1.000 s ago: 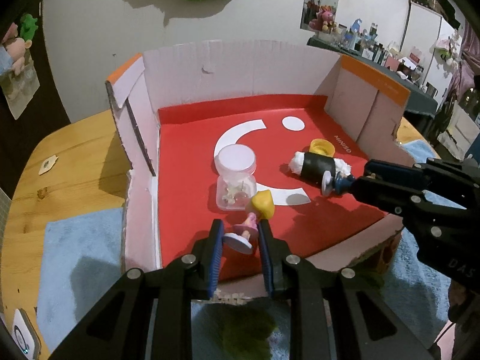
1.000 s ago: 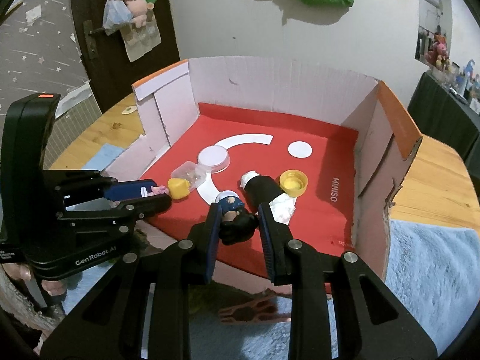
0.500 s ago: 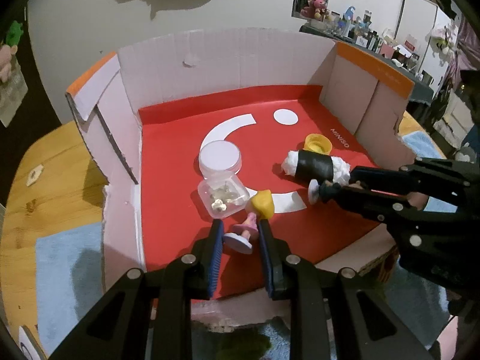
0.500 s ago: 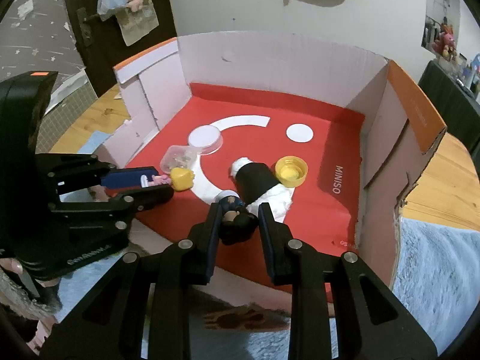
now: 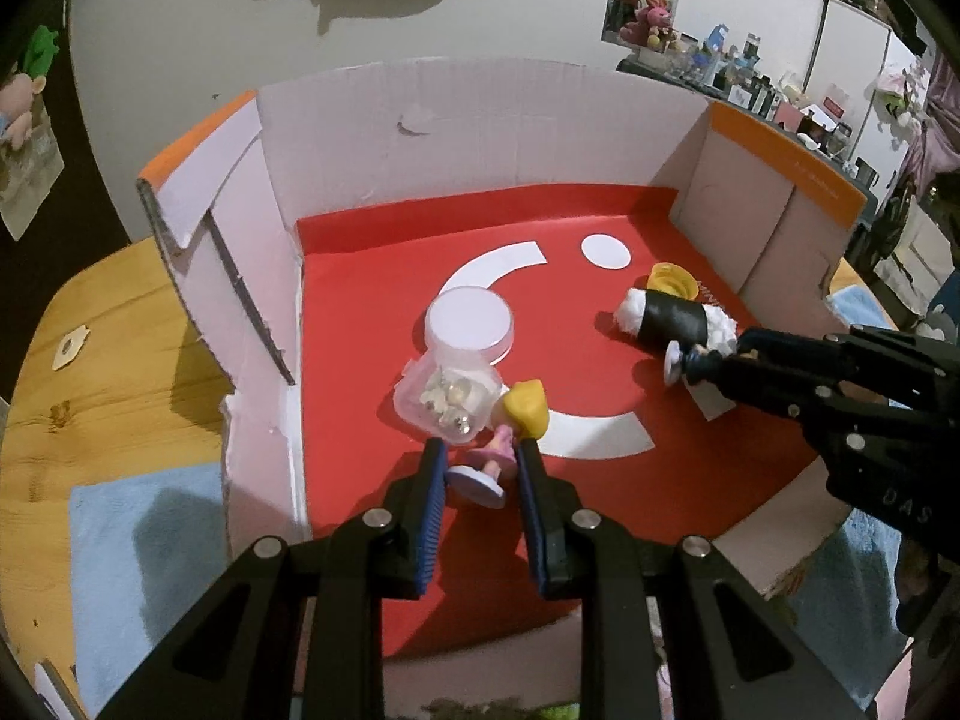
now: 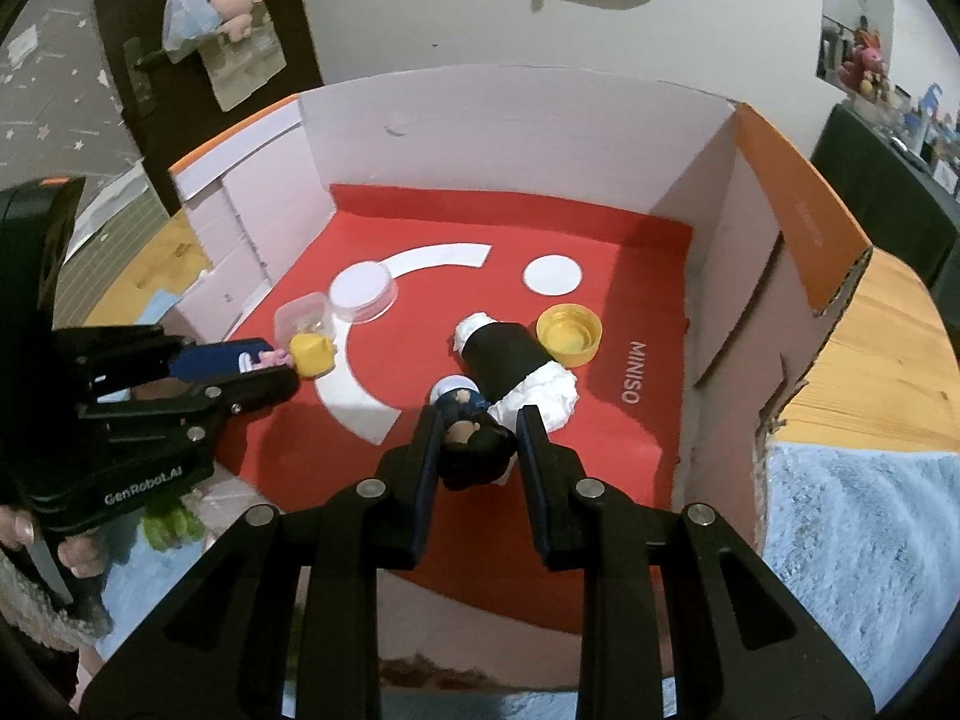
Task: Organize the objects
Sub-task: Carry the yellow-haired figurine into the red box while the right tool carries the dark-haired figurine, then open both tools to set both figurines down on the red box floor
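My left gripper [image 5: 480,462] is shut on a small pink doll with yellow hair [image 5: 507,438], held low over the red floor of an open cardboard box [image 5: 372,276]. The doll's head touches a clear plastic jar [image 5: 447,393] lying on its side. My right gripper [image 6: 477,438] is shut on a dark-haired doll [image 6: 474,450] beside a black-and-white sushi-shaped toy [image 6: 516,366]. A yellow cap [image 6: 568,334] lies behind that toy. The left gripper also shows in the right wrist view [image 6: 264,366], the right gripper in the left wrist view [image 5: 708,360].
The box has white walls with orange top flaps [image 6: 798,222] and stands on a wooden table [image 5: 108,360]. Blue towels [image 6: 858,540] lie under its near corners. A clear round lid [image 5: 471,324] sits on the red floor by the jar.
Both grippers have moved forward and lower into the box with their dolls. The jar has tipped from upright onto its side and its lid lies apart.
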`<action>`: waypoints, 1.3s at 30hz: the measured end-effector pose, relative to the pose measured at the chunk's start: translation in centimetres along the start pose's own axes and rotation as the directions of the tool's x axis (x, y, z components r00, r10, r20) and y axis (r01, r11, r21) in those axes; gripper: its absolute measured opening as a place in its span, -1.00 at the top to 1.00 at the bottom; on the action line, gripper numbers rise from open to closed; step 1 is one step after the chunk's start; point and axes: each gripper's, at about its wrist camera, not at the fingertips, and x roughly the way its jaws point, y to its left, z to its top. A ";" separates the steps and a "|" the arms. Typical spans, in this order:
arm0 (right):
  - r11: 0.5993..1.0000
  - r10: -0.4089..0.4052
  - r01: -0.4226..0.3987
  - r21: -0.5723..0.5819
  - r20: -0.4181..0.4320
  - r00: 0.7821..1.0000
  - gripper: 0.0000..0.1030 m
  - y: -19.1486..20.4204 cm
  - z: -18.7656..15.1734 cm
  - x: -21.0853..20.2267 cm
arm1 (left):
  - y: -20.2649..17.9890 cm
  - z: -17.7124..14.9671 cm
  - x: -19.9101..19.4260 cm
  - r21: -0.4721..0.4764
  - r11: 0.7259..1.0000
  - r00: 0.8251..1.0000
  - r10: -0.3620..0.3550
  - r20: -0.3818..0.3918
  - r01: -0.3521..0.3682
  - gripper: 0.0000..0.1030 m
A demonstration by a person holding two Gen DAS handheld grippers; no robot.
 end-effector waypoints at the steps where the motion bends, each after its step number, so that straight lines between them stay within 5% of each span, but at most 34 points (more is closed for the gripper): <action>1: 1.000 -0.004 0.004 0.007 0.003 1.000 0.53 -0.2 0.1 0.0 | 0.0 0.1 0.2 -0.003 1.000 1.000 -0.001 -0.001 0.001 0.53; 24: 0.999 0.004 -0.005 0.048 0.021 1.000 0.53 -1.4 0.1 0.4 | 0.2 1.1 1.3 -0.011 1.000 1.000 0.021 0.012 -0.021 0.53; 39: 1.000 0.003 -0.004 0.024 0.032 0.999 0.48 -0.7 0.2 0.1 | -0.6 0.8 1.0 0.015 0.999 0.999 0.038 0.022 -0.038 0.27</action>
